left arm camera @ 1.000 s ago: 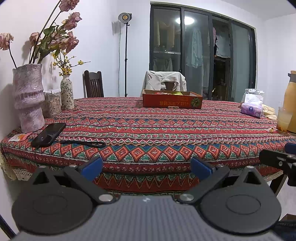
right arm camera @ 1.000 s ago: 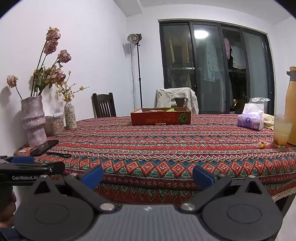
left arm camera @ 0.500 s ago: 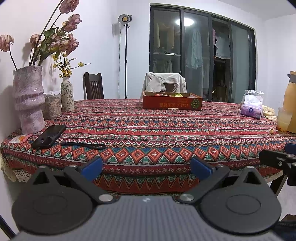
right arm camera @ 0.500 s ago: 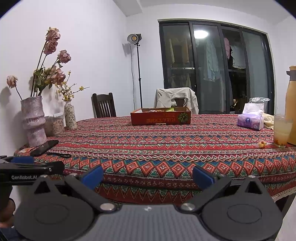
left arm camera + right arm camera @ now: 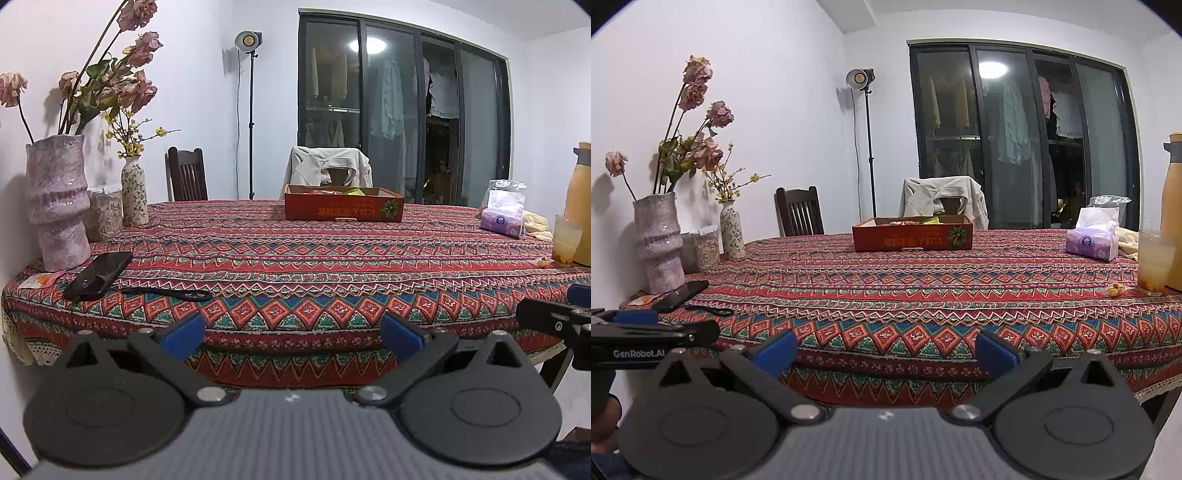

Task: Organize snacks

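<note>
Snack box (image 5: 911, 236): gold print unreadable, maybe inverted. Left hand-held gripper (image 5: 291, 334) marked "GenRobot.AI"; both hand-held grippers released.

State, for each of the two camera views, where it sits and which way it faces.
Left wrist: on the left tongs, held below the table edge, facing across the tablecloth to the red box; right tongs at its right.
Right wrist: on the right tongs, same heading; left tongs at its left.
Shared: box, phone, vases.
</note>
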The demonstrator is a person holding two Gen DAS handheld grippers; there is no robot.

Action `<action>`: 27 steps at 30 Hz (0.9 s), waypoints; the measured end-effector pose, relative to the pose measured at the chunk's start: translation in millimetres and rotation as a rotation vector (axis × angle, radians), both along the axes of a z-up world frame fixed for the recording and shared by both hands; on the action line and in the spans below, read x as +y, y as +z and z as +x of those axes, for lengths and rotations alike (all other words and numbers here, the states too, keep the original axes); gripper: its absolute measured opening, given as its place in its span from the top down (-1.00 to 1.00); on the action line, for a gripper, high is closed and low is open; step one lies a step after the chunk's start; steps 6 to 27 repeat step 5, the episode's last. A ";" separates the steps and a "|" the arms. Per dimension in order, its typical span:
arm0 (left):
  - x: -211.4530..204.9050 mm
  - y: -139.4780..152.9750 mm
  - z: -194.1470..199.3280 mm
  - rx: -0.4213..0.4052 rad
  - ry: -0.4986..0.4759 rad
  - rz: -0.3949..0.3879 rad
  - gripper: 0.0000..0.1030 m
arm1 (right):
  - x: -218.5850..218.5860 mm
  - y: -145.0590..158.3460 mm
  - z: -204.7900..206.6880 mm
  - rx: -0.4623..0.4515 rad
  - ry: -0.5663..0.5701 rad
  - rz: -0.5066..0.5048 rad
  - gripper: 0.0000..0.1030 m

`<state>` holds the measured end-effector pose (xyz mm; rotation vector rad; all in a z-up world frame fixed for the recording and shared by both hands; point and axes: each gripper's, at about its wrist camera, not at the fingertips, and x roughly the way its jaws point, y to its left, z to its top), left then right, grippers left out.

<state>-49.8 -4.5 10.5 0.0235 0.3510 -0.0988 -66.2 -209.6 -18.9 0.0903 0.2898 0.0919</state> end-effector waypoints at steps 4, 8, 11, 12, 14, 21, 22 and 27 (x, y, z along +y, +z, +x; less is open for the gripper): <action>-2.7 1.3 -2.7 -0.018 0.005 0.018 -1.00 | -0.5 0.6 -0.3 -0.003 0.001 -0.001 -1.00; -3.0 0.9 -2.1 -0.015 -0.002 0.018 -1.00 | -0.4 0.4 -0.4 -0.003 0.002 -0.001 -1.00; -3.0 0.9 -2.1 -0.015 -0.002 0.018 -1.00 | -0.4 0.4 -0.4 -0.003 0.002 -0.001 -1.00; -3.0 0.9 -2.1 -0.015 -0.002 0.018 -1.00 | -0.4 0.4 -0.4 -0.003 0.002 -0.001 -1.00; -3.0 0.9 -2.1 -0.015 -0.002 0.018 -1.00 | -0.4 0.4 -0.4 -0.003 0.002 -0.001 -1.00; -3.0 0.9 -2.1 -0.015 -0.002 0.018 -1.00 | -0.4 0.4 -0.4 -0.003 0.002 -0.001 -1.00; -3.0 0.9 -2.1 -0.015 -0.002 0.018 -1.00 | -0.4 0.4 -0.4 -0.003 0.002 -0.001 -1.00; -3.0 0.9 -2.1 -0.015 -0.002 0.018 -1.00 | -0.4 0.4 -0.4 -0.003 0.002 -0.001 -1.00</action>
